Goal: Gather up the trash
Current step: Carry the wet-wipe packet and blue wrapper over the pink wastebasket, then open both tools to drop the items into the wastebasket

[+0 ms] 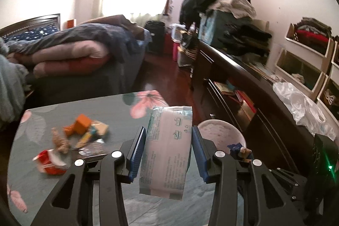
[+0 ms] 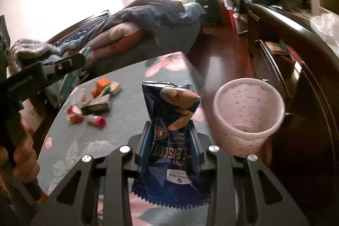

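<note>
While left fingers pinch a pale packet, right fingers pinch a biscuit wrapper.

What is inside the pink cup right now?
In the right wrist view, the pink cup shows only its speckled inner wall; no trash is visible inside. Its near rim hides the very bottom. The biscuit wrapper is outside it.

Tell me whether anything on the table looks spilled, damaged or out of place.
Nothing is spilled. Small wrappers and scraps lie loose on the grey floral tablecloth, apart from the pink dotted bin. The dark blue biscuit wrapper in the right gripper is crumpled.
</note>
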